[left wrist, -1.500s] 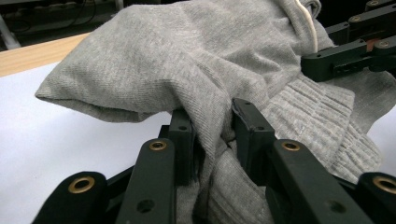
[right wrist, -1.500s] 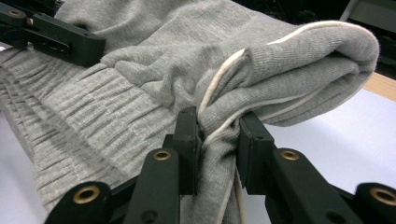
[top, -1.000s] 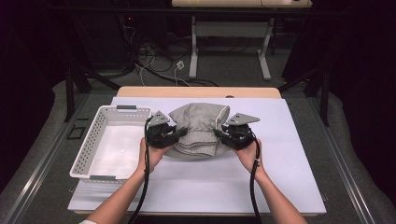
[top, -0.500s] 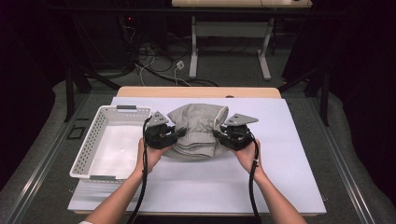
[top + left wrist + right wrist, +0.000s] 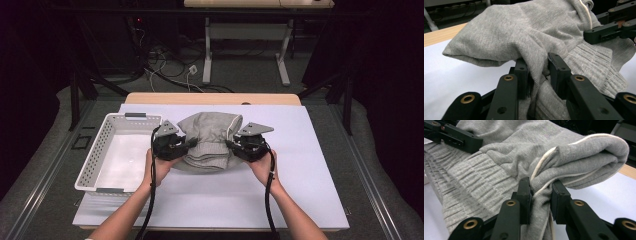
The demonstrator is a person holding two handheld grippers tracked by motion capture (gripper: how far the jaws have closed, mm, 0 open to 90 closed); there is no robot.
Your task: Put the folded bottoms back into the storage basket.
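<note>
1. Holding steady: compared with a second ago, nothing has shifted; both hands and the grey garment (image 5: 210,142) sit where they were.
2. Your left gripper (image 5: 186,145) is clamped on a fold at the garment's left edge; your right gripper (image 5: 231,144) pinches the white-piped edge at its right.
3. The garment lies bunched mid-table on the white sheet (image 5: 300,175), just right of the white basket (image 5: 90,167).
4. Judgement: both grips look set, so the pause likely precedes a lift or fold.
</note>
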